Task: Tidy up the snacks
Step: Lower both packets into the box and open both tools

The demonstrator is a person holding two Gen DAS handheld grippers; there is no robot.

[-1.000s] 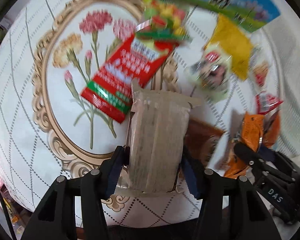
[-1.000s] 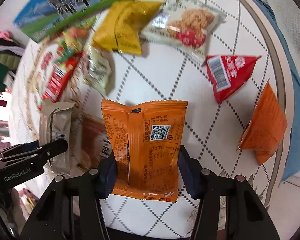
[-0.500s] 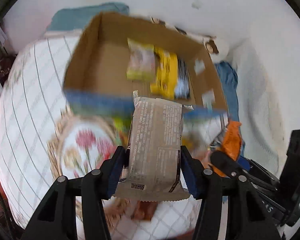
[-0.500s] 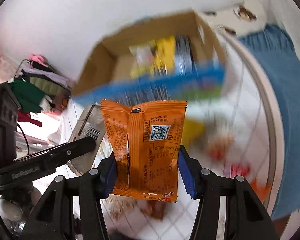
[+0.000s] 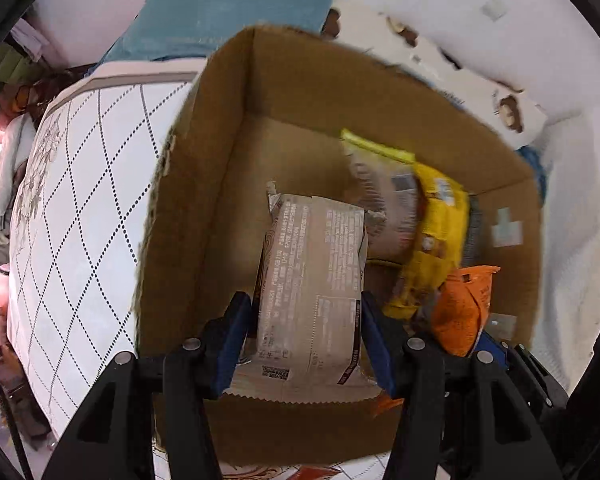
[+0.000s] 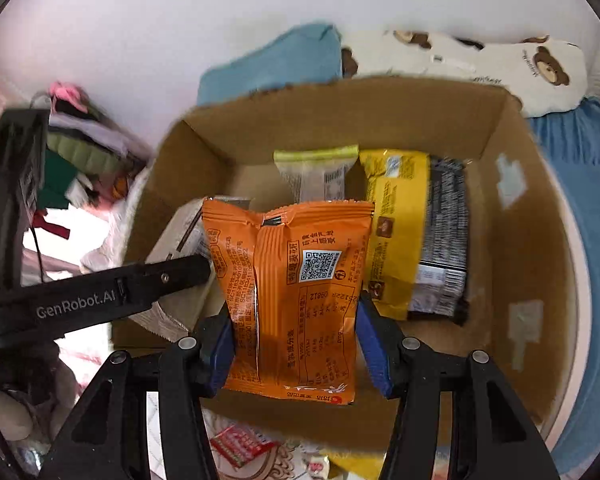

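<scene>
My left gripper (image 5: 306,344) is shut on a beige snack packet (image 5: 312,280) and holds it over the open cardboard box (image 5: 204,168). My right gripper (image 6: 296,344) is shut on an orange snack packet (image 6: 296,292), also over the box (image 6: 516,240), just right of the left gripper. The orange packet also shows in the left wrist view (image 5: 460,304). Inside the box lie a pale packet with a green edge (image 6: 316,172), a yellow packet (image 6: 396,224) and a black-and-white packet (image 6: 444,240).
The box stands on a white quilted tablecloth (image 5: 80,208). Below its near wall lies a red packet (image 6: 240,444). Behind the box are a blue cushion (image 6: 276,64), a bear-print cloth (image 6: 500,64) and the white wall. Clothes are piled at the left (image 6: 80,148).
Both grippers rose from the table with their packets and moved forward. They went from above the loose snacks to over the open box, side by side.
</scene>
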